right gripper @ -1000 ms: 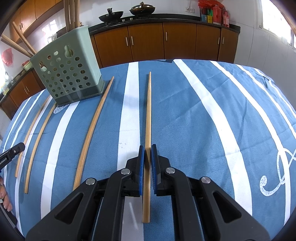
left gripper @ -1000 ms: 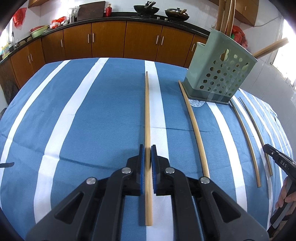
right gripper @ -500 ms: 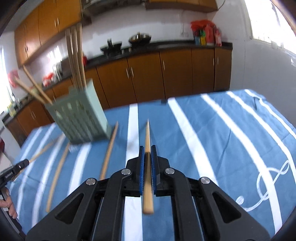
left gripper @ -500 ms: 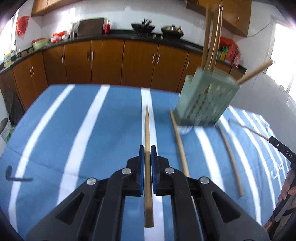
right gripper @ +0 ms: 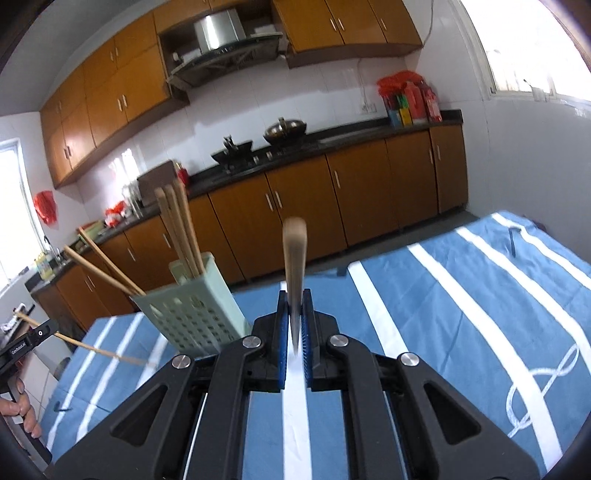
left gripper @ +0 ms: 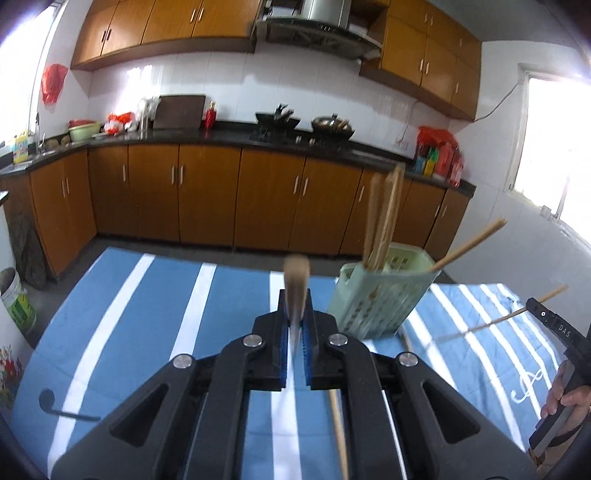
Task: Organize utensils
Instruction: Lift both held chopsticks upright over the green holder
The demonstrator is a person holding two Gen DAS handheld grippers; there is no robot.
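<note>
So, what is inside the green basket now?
Several wooden chopsticks stand in the green basket, and two more lean out over its rim. Their lower ends are hidden by its wall.

1. Brown base cabinets (left gripper: 207, 192) are topped by a dark countertop (left gripper: 229, 136) along the back wall.
2. White wall tiles (left gripper: 236, 88) are seen above the countertop, with wall cabinets (left gripper: 162, 26) mounted higher.
3. A steel range hood (left gripper: 317, 22) is fitted above two woks (left gripper: 303, 120) on the countertop.
4. Bright daylight is admitted by a window (left gripper: 554, 155) to the right of the countertop.
5. A grey floor (left gripper: 74, 266) is visible below the base cabinets.
</note>
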